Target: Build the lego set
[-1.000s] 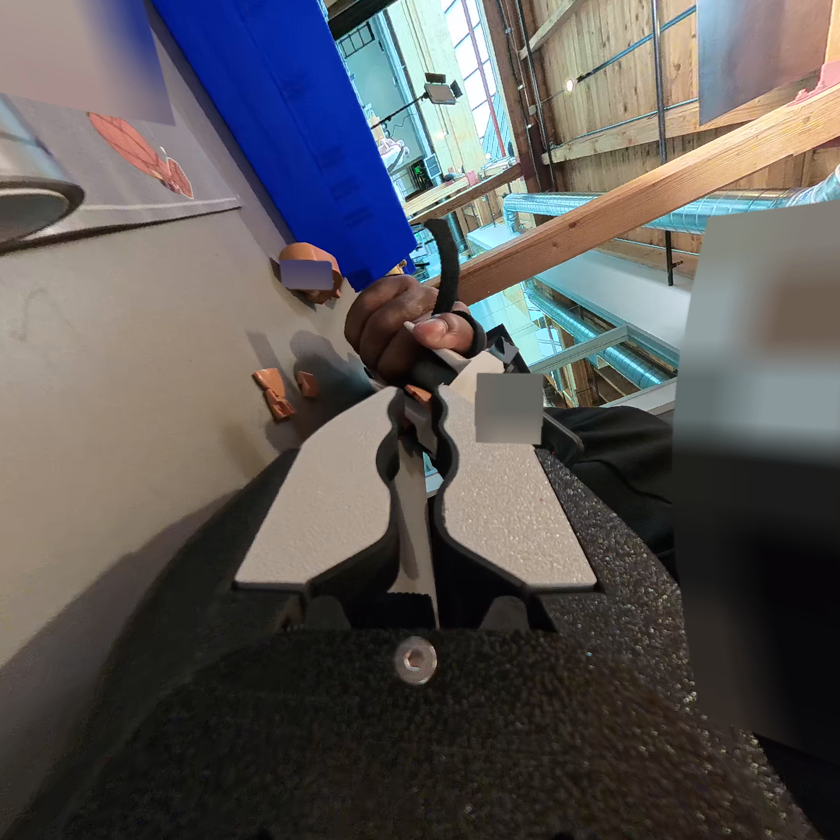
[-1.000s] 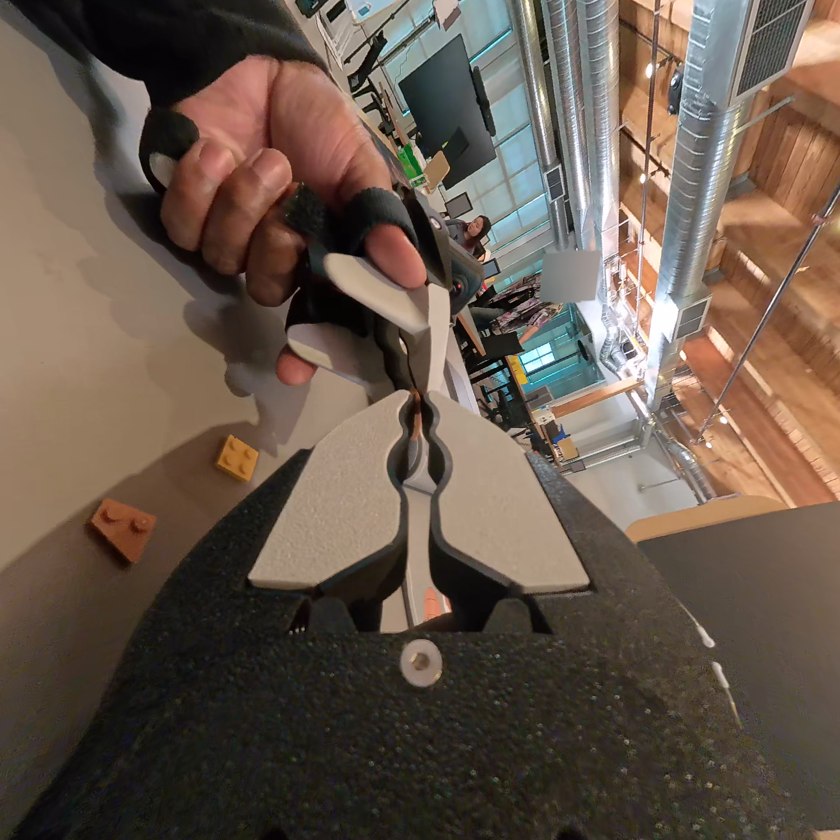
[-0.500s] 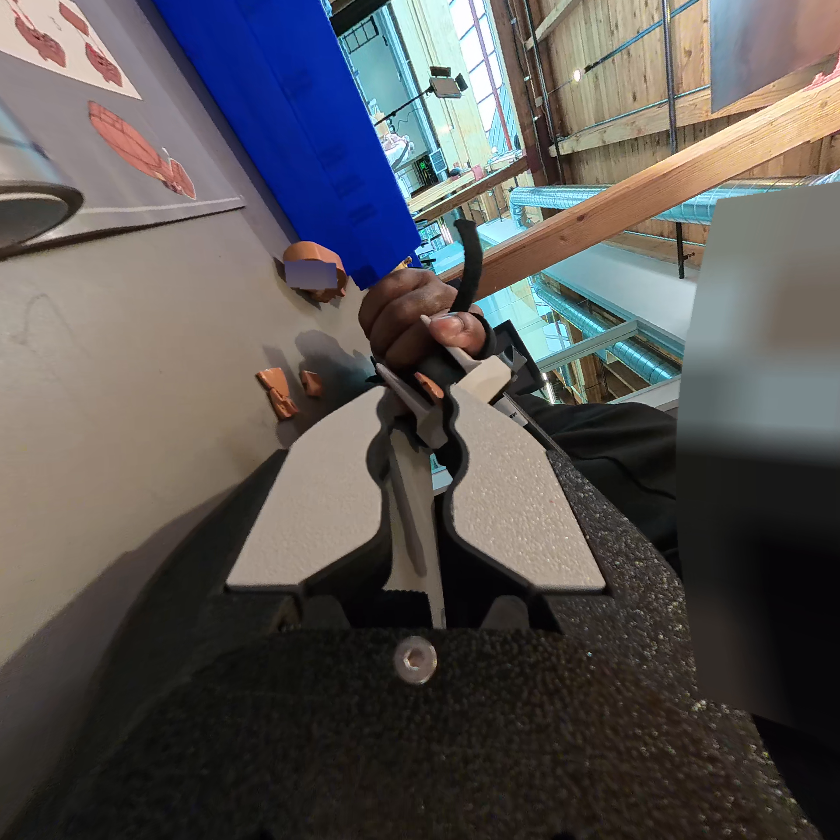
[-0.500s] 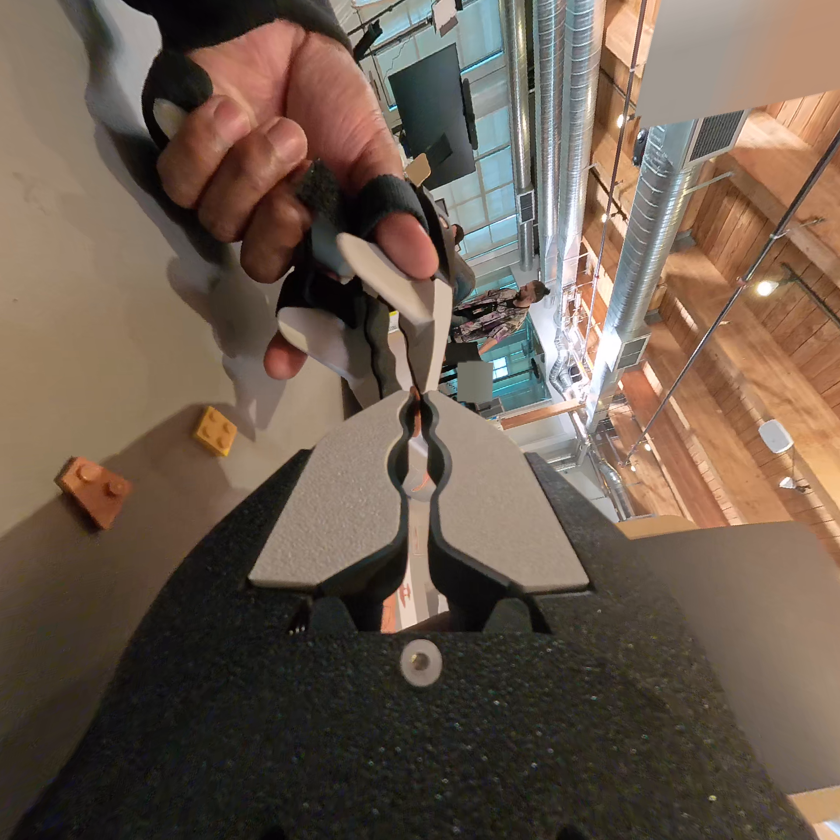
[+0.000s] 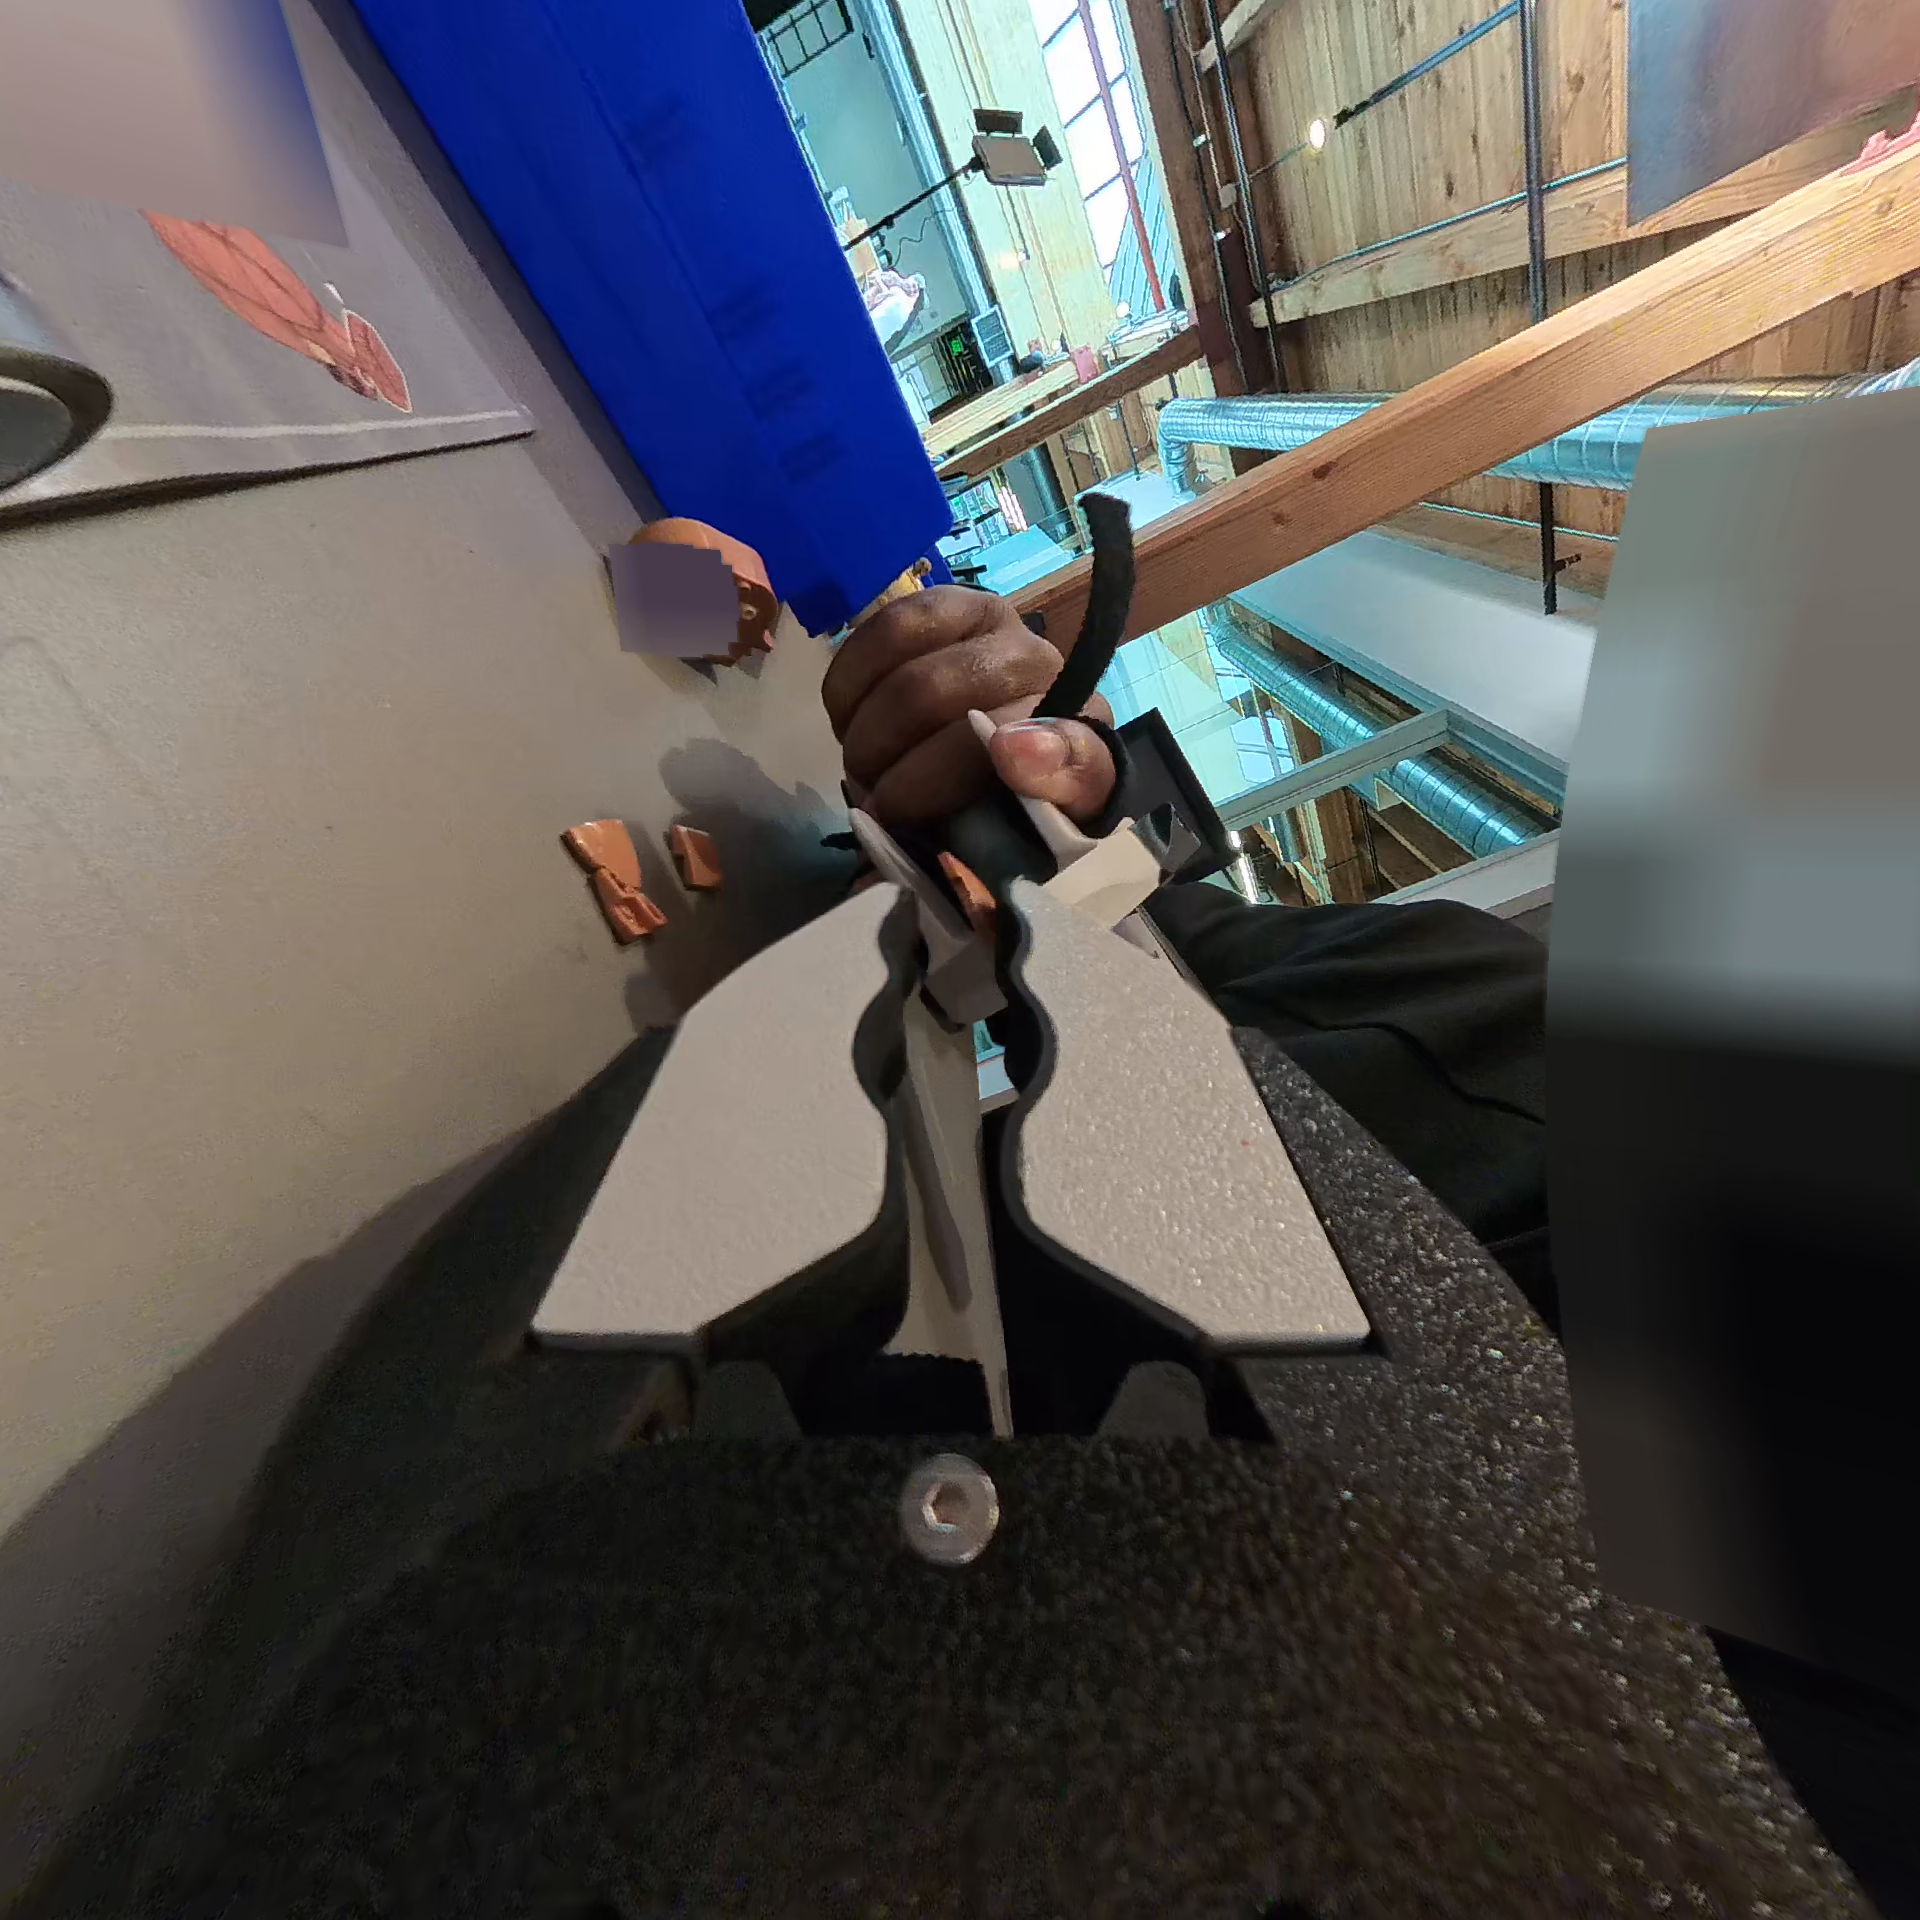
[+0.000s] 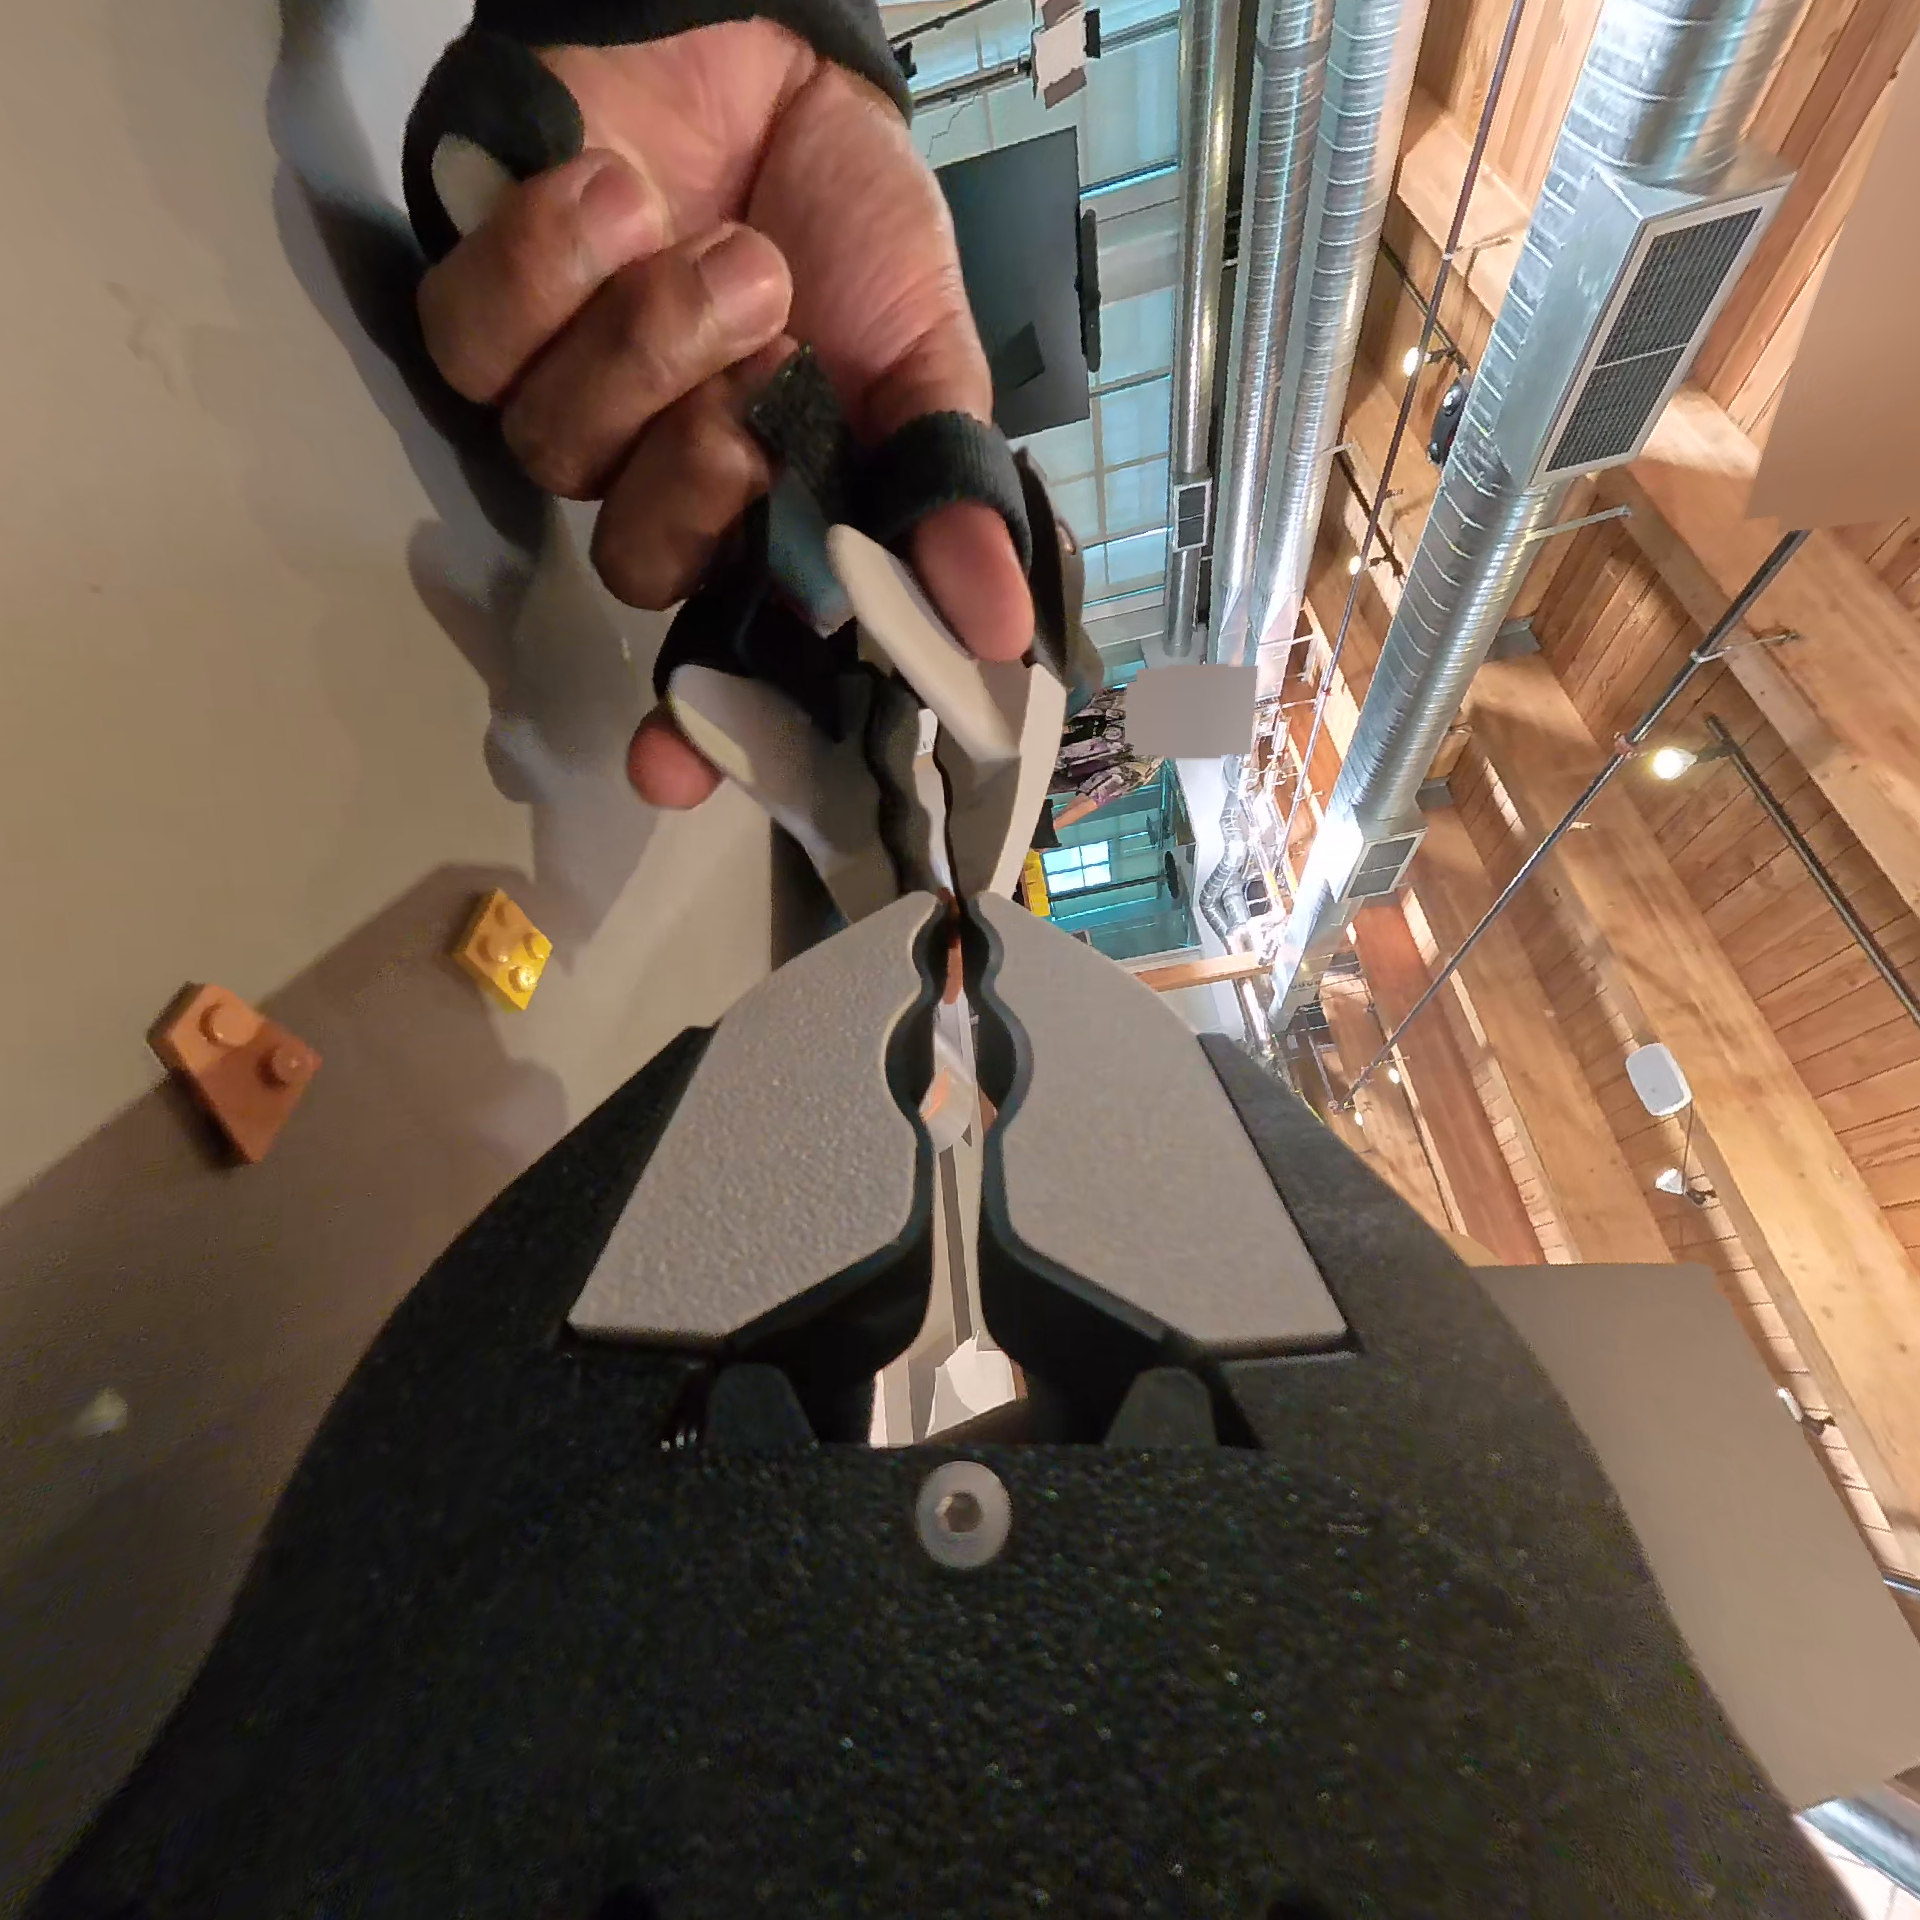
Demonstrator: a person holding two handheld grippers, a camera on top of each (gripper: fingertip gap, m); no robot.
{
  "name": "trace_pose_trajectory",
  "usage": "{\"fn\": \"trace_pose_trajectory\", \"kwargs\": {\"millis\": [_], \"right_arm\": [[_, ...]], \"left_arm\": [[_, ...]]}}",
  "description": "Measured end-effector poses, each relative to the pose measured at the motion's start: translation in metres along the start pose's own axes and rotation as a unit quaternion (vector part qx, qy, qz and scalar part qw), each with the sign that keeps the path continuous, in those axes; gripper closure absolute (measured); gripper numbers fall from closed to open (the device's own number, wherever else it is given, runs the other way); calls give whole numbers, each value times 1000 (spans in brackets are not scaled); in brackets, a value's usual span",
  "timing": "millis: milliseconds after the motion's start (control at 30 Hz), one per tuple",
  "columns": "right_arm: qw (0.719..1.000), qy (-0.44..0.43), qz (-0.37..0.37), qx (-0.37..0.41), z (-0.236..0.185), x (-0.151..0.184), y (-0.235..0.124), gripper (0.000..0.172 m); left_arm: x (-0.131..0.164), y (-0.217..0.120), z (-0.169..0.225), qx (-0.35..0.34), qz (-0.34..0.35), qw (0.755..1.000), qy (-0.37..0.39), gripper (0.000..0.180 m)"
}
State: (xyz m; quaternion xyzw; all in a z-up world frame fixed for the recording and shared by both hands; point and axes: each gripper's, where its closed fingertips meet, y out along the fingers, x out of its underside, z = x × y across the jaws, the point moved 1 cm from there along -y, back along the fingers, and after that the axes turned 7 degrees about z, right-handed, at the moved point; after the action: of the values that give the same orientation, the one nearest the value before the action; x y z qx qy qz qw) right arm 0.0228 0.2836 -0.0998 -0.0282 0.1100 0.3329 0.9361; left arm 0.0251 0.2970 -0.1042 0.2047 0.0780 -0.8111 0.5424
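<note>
Tip to tip at the centre of both frames, our right gripper (image 6: 951, 925) pinches a thin orange piece (image 6: 948, 961) edge-on, while our left gripper (image 5: 956, 935), slightly spread, straddles it from straight ahead without clearly pressing.

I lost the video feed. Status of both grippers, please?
Right gripper shut on thin orange-brown piece. Left gripper tip to tip with it, grasp unclear. Yellow brick, brown brick lie aside.

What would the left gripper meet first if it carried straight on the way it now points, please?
Most likely the right gripper itself: its fingers sit right at the left gripper's tips, with a small orange piece between them. Behind it is the hand holding it. Depth is hard to judge.
</note>
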Motion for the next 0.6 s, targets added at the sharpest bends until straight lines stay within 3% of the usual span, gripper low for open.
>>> {"fn": "trace_pose_trajectory", "kwargs": {"millis": [167, 367, 400, 500, 600], "right_arm": [[999, 32, -8, 11, 3, 4, 1, 169], [981, 186, -45, -46, -3, 15, -2, 167], [966, 235, -70, -84, -12, 19, -2, 165], [887, 398, -123, -202, -39, 17, -9, 156], [853, 444, -148, -232, -46, 14, -11, 155]], "left_arm": [[-4, -1, 5, 18, 13, 1000, 9, 177], [-22, -13, 2, -5, 51, 997, 59, 178], [-24, -15, 0, -15, 52, 996, 66, 178], [-29, -21, -8, -55, 49, 992, 99, 178], [-28, -22, -10, -71, 40, 990, 114, 178]]}}
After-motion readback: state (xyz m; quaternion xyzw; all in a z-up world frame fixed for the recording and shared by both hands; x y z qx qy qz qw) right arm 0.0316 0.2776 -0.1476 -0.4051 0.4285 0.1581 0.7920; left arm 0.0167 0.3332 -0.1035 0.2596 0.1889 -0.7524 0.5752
